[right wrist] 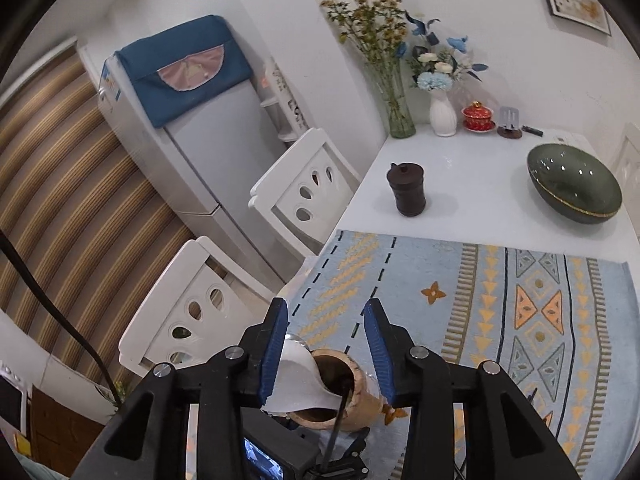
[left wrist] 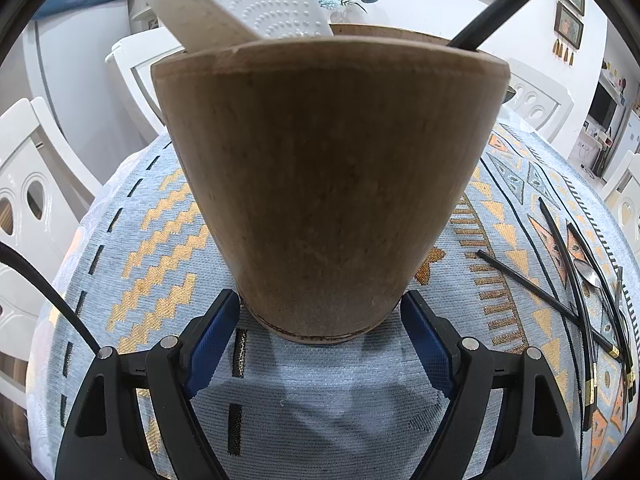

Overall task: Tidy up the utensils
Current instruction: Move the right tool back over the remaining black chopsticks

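Right claw [right wrist: 326,344] hangs part-open and empty above the tan wooden utensil holder [right wrist: 340,392], which already holds a thin black chopstick [right wrist: 340,412] and a white spoon. Left claw [left wrist: 320,320] clamps the holder's base on the tabletop. Remaining black chopsticks [left wrist: 560,264] lie lengthwise well right of it, nearer the right hand, with open patterned cloth [left wrist: 132,240] around.

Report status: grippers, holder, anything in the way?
Left gripper clamped on wooden utensil holder. Right gripper open, empty, above it. Black chopsticks loose on patterned cloth.
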